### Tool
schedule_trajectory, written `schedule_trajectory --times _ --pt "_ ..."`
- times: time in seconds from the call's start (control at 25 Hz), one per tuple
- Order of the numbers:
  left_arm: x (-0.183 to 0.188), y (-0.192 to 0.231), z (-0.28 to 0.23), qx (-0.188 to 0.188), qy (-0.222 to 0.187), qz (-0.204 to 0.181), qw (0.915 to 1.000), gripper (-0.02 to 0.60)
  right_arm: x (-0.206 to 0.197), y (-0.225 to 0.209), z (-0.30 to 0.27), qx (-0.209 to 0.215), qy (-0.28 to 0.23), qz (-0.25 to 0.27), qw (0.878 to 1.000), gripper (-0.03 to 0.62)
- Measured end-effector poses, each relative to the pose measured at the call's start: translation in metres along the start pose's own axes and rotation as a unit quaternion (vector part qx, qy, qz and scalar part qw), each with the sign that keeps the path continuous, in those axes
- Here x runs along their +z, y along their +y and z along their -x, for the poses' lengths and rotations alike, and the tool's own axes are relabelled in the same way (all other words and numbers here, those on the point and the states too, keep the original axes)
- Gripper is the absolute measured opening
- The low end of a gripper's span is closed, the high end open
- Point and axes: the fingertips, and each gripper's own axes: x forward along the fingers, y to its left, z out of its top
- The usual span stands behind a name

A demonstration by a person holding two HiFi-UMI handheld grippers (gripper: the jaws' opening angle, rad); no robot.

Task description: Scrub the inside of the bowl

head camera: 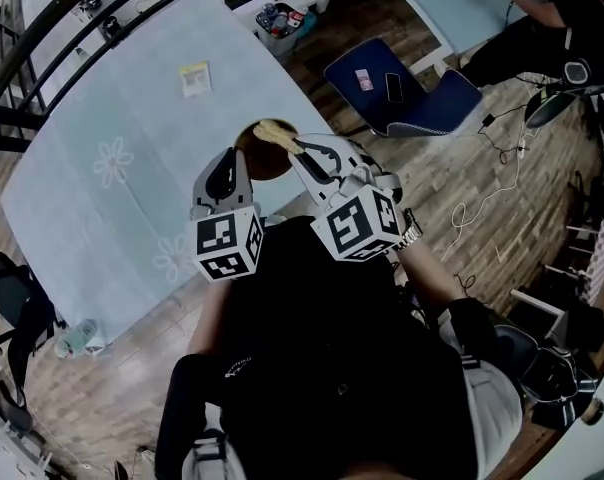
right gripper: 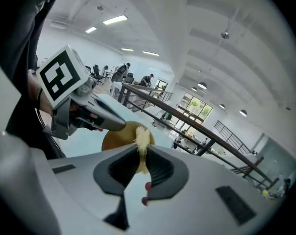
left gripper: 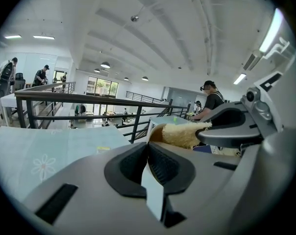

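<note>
My right tongs point(right gripper: 140, 155) are closed down tight on a pale yellow, fibrous scrubber point(right gripper: 143, 142), which sticks out past the tips and lies against the brown bowl point(right gripper: 113, 140) just beyond. My left tongs point(left gripper: 149, 151) are drawn almost together, with only a thin slit between the pads, and they pinch the bowl's rim. In the left gripper view the brown edge rises straight off the tips, with the scrubber just to its right under the other tool's dark jaw.

From the head view the two tools meet over the bowl, the left one on its left side and the right one coming in from the right, scrubber on top. Their marker cubes point(head camera: 227, 243) sit close to my chest. The bowl is at the near edge of the bench point(head camera: 102, 208), which wears a light blue cloth with white flower prints. I cannot tell whether the bowl rests on it or is lifted clear.

Further out a yellow note point(head camera: 194, 78) lies on the cloth. To the right, on the wooden floor point(head camera: 502, 178), stands a blue chair point(head camera: 427, 108) with a phone point(head camera: 394, 87) on its seat
</note>
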Motion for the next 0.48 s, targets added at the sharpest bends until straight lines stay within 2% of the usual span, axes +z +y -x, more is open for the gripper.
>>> schedule_trajectory --times 0.24,0.36,0.48 --pt "0.000 0.003 0.000 -0.002 -0.004 0.017 0.9998 0.023 -0.012 0.014 -0.008 0.023 0.051 -0.051 0.997 0.044" --pt "-0.001 0.007 -0.001 0.001 -0.005 0.037 0.9993 0.023 -0.013 0.029 -0.009 0.058 0.048 -0.115 0.991 0.044" --pt "-0.001 0.011 -0.002 -0.001 -0.004 0.052 0.9986 0.023 -0.012 0.042 -0.011 0.088 0.033 -0.191 0.977 0.044"
